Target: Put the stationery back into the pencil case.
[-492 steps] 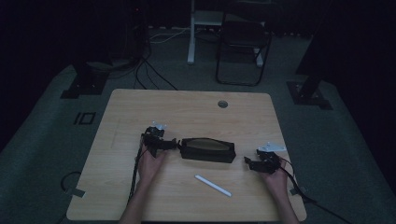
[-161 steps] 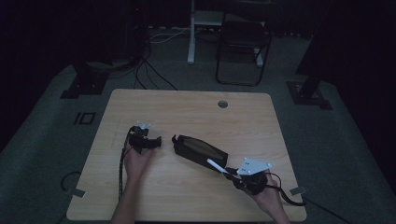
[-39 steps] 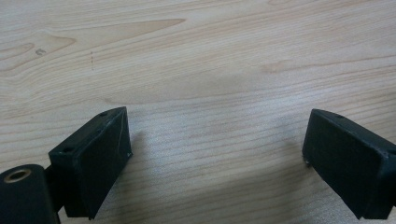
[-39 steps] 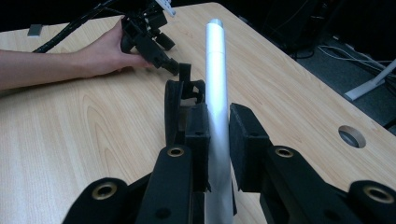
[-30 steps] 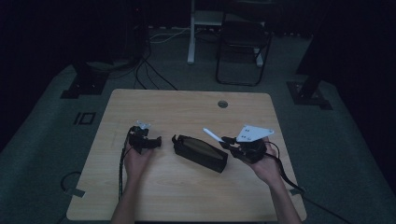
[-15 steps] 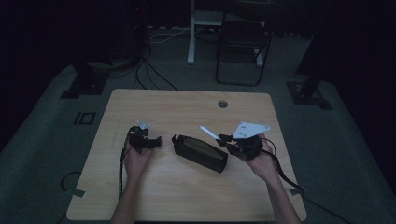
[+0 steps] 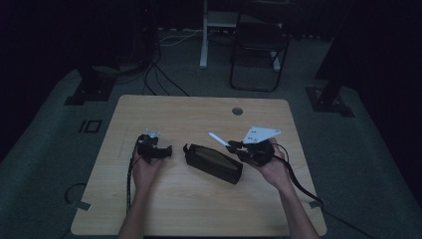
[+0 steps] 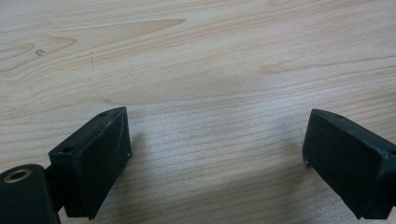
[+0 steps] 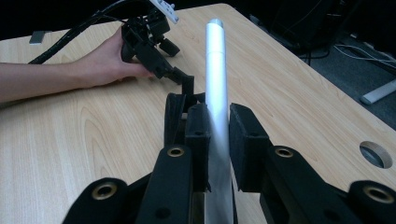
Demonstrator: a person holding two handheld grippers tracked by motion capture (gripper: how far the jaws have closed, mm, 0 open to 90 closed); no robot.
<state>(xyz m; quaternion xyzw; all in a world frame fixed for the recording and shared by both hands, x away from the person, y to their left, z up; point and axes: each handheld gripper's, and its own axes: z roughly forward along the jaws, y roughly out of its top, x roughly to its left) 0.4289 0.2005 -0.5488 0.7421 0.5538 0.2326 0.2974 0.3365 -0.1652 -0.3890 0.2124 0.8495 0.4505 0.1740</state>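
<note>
A black zip pouch (image 7: pixel 214 162) lies slanted at the middle of the wooden table (image 7: pixel 189 112). My right gripper (image 7: pixel 234 145) hovers over the pouch's right end, shut on a white pen (image 7: pixel 218 139) that sticks out up and to the left. In the right gripper view the pads of my right gripper (image 9: pixel 217 126) clamp the pen (image 9: pixel 215 60), with the pouch (image 9: pixel 173 116) just behind them. My left gripper (image 7: pixel 166 151) rests left of the pouch, pointing at it. Its jaws stand open over bare wood in the left gripper view (image 8: pixel 217 154).
A round cable hole (image 7: pixel 237 110) sits near the table's far edge. Beyond the table stand a dark chair (image 7: pixel 259 45) and a white post (image 7: pixel 203 35), with cables on the floor. The gripper cables trail off the near edge.
My right gripper has shifted slightly to the left with the pen, closer over the pouch. The left gripper has stayed in place.
</note>
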